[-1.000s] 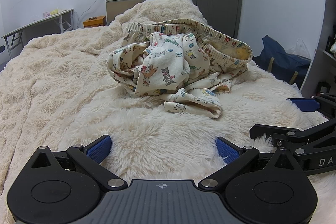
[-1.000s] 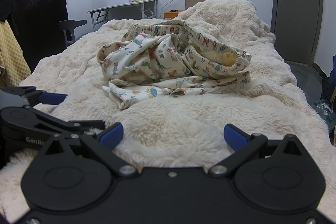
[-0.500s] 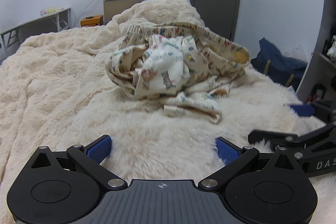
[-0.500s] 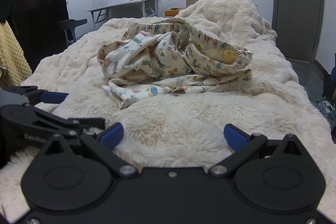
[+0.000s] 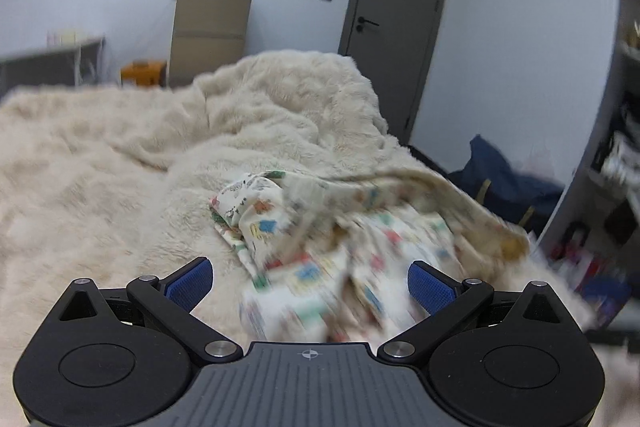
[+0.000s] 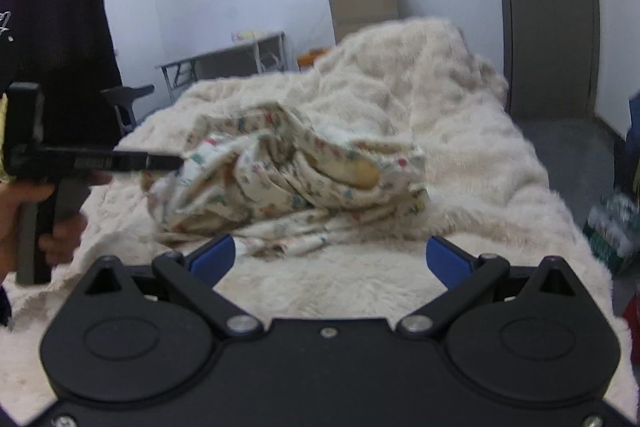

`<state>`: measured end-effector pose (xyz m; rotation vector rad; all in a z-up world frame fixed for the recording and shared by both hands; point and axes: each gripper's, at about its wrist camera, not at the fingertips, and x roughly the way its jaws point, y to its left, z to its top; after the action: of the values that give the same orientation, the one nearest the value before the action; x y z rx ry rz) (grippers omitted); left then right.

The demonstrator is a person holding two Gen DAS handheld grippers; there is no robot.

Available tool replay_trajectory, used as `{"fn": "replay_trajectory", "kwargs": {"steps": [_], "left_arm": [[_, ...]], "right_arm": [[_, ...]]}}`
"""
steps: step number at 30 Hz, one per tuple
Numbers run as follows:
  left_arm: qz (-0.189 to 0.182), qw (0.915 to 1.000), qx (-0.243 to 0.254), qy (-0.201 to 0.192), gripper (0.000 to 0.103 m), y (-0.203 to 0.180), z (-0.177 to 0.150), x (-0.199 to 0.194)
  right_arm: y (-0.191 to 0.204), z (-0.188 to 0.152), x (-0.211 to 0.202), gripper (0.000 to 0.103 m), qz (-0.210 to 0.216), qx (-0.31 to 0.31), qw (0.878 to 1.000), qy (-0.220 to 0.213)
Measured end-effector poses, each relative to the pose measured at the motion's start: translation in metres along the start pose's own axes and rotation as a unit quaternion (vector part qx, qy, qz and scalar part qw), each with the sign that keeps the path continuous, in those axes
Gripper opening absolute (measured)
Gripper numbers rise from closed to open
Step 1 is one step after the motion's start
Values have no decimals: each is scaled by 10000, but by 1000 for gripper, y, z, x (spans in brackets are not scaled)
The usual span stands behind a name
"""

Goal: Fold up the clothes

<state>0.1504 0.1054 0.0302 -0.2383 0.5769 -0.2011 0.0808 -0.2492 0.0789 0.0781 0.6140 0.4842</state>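
Observation:
A crumpled cream garment printed with small coloured animals lies on the fluffy cream blanket. My left gripper stands wide with its jaws closing; the blurred cloth lies between the blue pads, which do not press on it. In the right wrist view the garment shows its elastic waistband, and the left gripper, held by a hand, reaches its left side. My right gripper is open just short of the garment's near hem, above the blanket, with nothing between its fingers.
A tan cabinet and a grey door stand beyond the bed. A blue bag and shelves are to the right. A grey table, a chair and a dark curtain are on the left.
My left gripper has moved forward onto the garment, which now lies between its jaws. My right gripper has come closer to the garment's near hem. Both views are blurred by motion.

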Motion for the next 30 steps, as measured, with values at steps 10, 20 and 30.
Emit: {"fn": "replay_trajectory", "kwargs": {"steps": [10, 20, 30], "left_arm": [[-501, 9983, -284, -109, 20, 1, -15, 10], [-567, 9942, 400, -825, 13, -31, -5, -38], [-601, 9775, 349, -1991, 11, -32, 34, -118]], "right_arm": [[-38, 28, 57, 85, -32, 97, 9999, 119], [-74, 75, 71, 5, 241, 613, 9978, 76], [-18, 212, 26, 5, 446, -77, 9926, -1124]]}}
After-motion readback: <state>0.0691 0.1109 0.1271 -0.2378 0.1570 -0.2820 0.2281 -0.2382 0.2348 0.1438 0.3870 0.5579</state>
